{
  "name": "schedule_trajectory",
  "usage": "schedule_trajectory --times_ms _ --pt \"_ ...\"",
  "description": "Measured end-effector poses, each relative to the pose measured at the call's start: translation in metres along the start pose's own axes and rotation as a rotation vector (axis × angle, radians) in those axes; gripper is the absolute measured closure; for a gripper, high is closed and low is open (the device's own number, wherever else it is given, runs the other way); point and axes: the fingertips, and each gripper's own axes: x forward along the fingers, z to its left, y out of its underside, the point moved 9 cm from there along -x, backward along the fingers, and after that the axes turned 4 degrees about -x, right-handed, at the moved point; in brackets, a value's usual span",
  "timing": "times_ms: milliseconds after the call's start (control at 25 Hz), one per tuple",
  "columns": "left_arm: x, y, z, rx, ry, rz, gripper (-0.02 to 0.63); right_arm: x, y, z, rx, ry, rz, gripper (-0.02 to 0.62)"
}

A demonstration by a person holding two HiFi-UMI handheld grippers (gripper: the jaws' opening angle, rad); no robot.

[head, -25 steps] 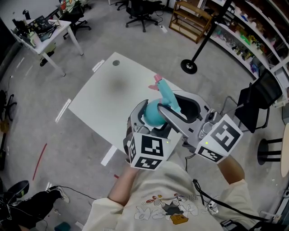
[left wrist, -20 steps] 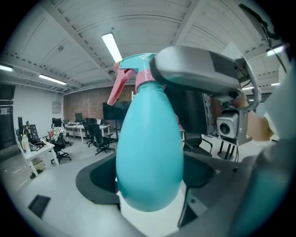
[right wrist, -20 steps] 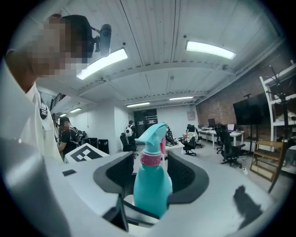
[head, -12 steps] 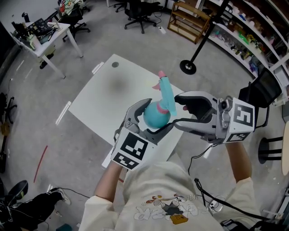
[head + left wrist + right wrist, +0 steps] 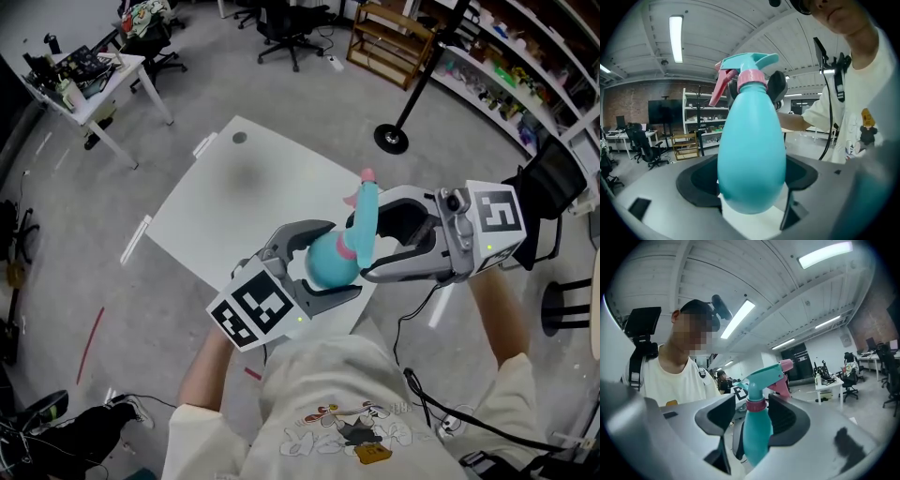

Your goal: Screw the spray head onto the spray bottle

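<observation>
- Left claw (image 5: pixel 330 262): clamping the round belly of the bottle (image 5: pixel 751 150) and holding it in the air. In the head view it is reaching in from 7 o'clock.
- Right claw (image 5: pixel 753 416): standing wide, its jaws having just been opening. The bottle's neck is sitting between the pads without being pinched. In the head view it is coming in from 3 o'clock.
- Bottle: teal plastic, egg-shaped. It is hanging well above the white table (image 5: pixel 216 206), which is lying toward 10 o'clock of it in the head view.
- Spray head (image 5: pixel 764 375): teal, sitting on top of the bottle and pointing toward 12 o'clock in the head view. The pink collar (image 5: pixel 756 405) is meeting the neck, and the pink trigger (image 5: pixel 721 86) is hanging at 10 o'clock in the left claw's view. How tight the thread is I cannot tell.
- Handling, as a judgement:
  - The bottle is looking light and thin-walled, so it is likely giving under a hard squeeze.
  - The smooth curved belly is likely slipping or spinning when the head is being twisted.
- Where to hold, as a judgement:
  - The widest part of the belly is serving best for the steadying claw.
  - The pink collar is serving best for the turning claw. The trigger and nozzle are better left alone, being thin and easy to lever out of line.
</observation>
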Motion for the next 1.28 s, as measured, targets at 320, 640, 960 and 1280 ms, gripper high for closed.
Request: schedule_trajectory --times_ms 320,640,960,1280 --pt "0.009 0.002 -0.009 0.010 0.054 0.048 0.201 0.000 0.002 0.001 -0.003 -0.033 0.040 0.460" --pt "0.013 0.006 -0.012 -0.043 0.232 0.160 0.201 0.000 0.005 0.001 -0.033 -0.120 0.144 0.462" --pt "0.013 0.007 -0.011 -0.070 0.121 0.175 0.201 -0.003 0.007 0.000 -0.019 -0.056 0.159 0.462" --pt "0.019 0.010 -0.003 -0.104 -0.221 0.182 0.201 -0.002 0.008 -0.005 -0.002 0.178 0.186 0.462"
